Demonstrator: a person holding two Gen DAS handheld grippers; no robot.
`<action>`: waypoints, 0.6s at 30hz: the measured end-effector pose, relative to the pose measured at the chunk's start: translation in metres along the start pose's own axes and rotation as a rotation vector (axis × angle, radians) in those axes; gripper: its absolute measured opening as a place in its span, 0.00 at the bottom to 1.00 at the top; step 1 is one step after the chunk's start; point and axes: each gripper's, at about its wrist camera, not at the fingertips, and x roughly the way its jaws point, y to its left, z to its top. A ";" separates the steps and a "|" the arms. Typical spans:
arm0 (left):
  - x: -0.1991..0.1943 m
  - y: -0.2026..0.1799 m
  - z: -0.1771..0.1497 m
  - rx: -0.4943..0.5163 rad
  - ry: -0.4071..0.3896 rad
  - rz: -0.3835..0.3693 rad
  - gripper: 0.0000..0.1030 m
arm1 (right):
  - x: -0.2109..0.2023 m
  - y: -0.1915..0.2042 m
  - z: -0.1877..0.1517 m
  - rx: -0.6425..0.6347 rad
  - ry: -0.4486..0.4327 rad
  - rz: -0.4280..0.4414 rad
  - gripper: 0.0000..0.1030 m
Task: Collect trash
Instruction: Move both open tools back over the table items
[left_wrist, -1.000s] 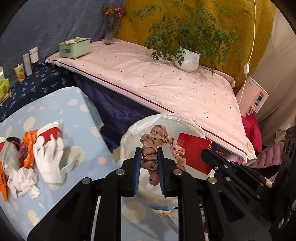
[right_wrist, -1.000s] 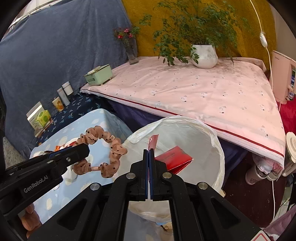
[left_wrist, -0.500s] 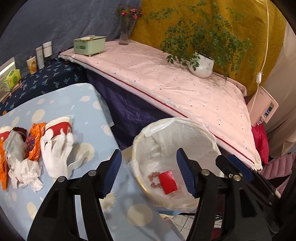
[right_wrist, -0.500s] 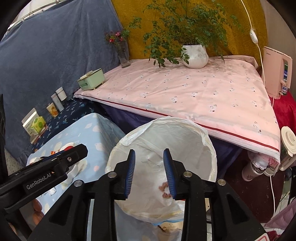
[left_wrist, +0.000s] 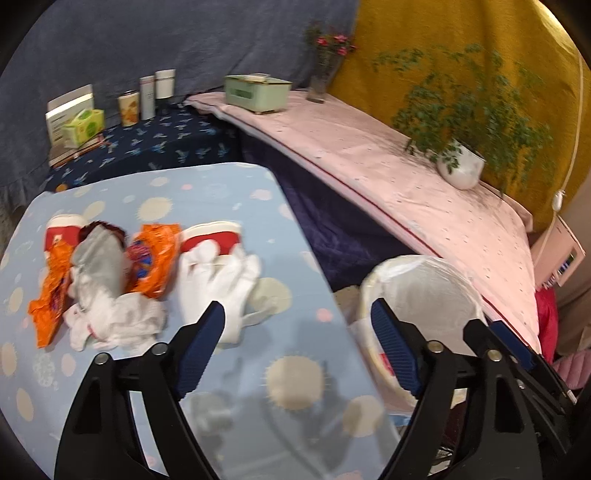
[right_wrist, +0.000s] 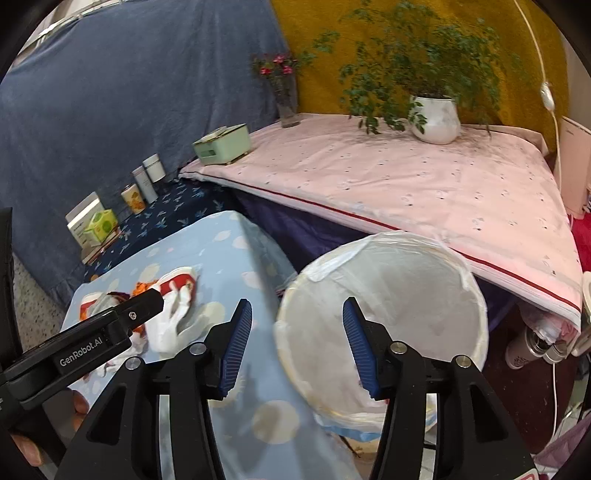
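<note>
Since previous frame: scrunchie and red packet gone from both tongs. Left tongs (left_wrist: 297, 345) and right tongs (right_wrist: 297, 345) empty, still spreading. Litter (left_wrist: 110, 280) lying on table (left_wrist: 221, 192) beside lined bin (right_wrist: 384, 321).

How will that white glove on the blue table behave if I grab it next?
The white glove lies flat with limp fingers, so it will likely flop and drape. It looks light. It overlaps a red-and-white paper cup, which might shift when the glove is pulled.

trash pile (left_wrist: 122, 280) on table, lined bin (right_wrist: 384, 325) — beside
</note>
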 end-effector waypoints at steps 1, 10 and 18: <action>-0.002 0.009 -0.001 -0.008 -0.005 0.013 0.76 | 0.001 0.006 -0.001 -0.008 0.003 0.007 0.51; -0.014 0.080 -0.008 -0.065 -0.014 0.136 0.76 | 0.013 0.065 -0.012 -0.085 0.046 0.080 0.51; -0.026 0.132 -0.015 -0.090 -0.018 0.240 0.76 | 0.027 0.125 -0.025 -0.166 0.082 0.138 0.54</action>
